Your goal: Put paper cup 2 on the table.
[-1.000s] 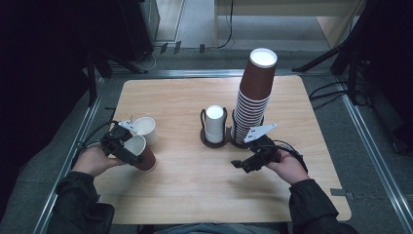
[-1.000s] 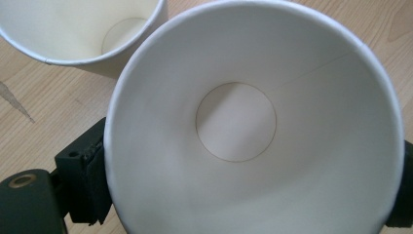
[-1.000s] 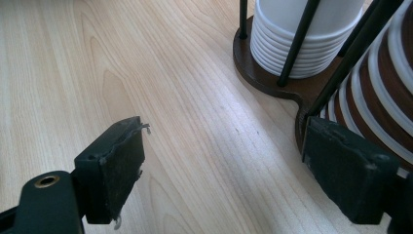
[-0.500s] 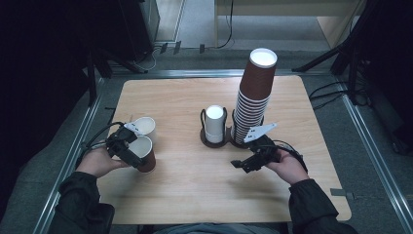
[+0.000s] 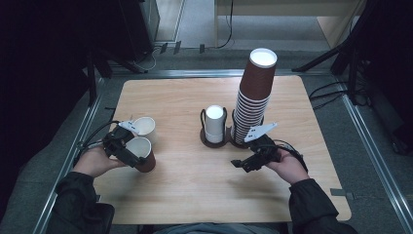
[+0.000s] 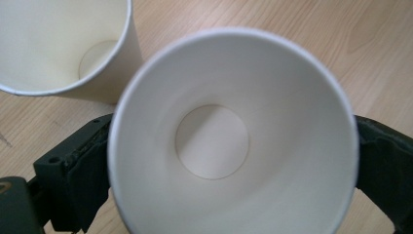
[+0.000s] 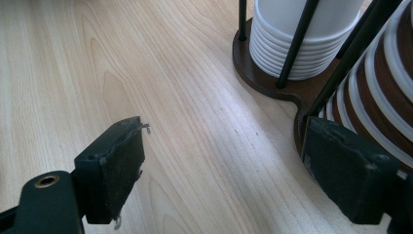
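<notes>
From the high view, the left gripper is clamped on a brown paper cup sitting at the left of the wooden table, with a white paper cup just behind it. The right gripper hangs spread wide near a tall brown cup stack and a short white cup stack in a dark holder.

Left gripper view: the jaws squeeze the cup from both sides, its white inside facing the camera, and the other cup is touching or nearly.

Right gripper view: the jaws are wide apart over bare wood, with the holder ahead.
</notes>
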`<state>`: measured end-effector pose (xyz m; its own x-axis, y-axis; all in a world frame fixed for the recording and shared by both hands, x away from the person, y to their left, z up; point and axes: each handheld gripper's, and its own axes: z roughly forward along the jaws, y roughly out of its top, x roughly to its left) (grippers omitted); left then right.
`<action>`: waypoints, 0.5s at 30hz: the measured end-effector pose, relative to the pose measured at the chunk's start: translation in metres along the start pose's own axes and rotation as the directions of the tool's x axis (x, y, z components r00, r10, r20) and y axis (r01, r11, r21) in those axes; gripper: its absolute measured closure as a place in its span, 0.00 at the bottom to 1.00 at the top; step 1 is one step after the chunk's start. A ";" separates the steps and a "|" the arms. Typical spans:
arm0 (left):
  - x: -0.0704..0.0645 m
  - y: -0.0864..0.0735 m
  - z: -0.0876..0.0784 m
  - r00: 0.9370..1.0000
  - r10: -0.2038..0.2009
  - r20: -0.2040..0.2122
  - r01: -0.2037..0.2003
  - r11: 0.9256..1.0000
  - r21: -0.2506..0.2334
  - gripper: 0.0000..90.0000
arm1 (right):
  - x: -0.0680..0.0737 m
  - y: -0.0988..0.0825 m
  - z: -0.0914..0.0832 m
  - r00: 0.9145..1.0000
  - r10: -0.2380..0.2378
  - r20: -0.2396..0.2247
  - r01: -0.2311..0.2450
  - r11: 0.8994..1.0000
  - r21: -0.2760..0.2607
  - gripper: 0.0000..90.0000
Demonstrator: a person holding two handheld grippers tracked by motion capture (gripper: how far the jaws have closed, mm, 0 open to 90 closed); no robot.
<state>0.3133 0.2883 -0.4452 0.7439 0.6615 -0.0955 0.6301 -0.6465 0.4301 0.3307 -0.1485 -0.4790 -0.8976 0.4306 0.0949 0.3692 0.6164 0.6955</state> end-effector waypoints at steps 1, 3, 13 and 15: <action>0.000 0.000 -0.002 1.000 0.001 0.004 -0.001 1.000 -0.002 0.00 | 0.000 0.000 0.000 1.000 -0.001 0.000 0.001 1.000 0.001 0.18; -0.002 0.002 -0.006 1.000 0.007 0.001 -0.007 1.000 -0.010 0.00 | 0.000 0.000 0.000 1.000 -0.001 0.001 0.001 1.000 0.002 0.18; -0.007 0.013 -0.021 1.000 -0.004 0.008 0.004 0.997 -0.074 0.01 | 0.000 0.000 0.000 1.000 -0.001 -0.001 0.001 1.000 0.002 0.18; -0.007 0.015 -0.022 1.000 -0.013 0.017 0.015 0.996 -0.091 0.01 | 0.000 0.000 0.001 1.000 -0.001 0.000 0.001 1.000 0.004 0.18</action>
<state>0.3124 0.2822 -0.4189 0.7390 0.6636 -0.1161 0.6181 -0.5993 0.5086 0.3305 -0.1477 -0.4798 -0.8981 0.4297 0.0939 0.3689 0.6197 0.6928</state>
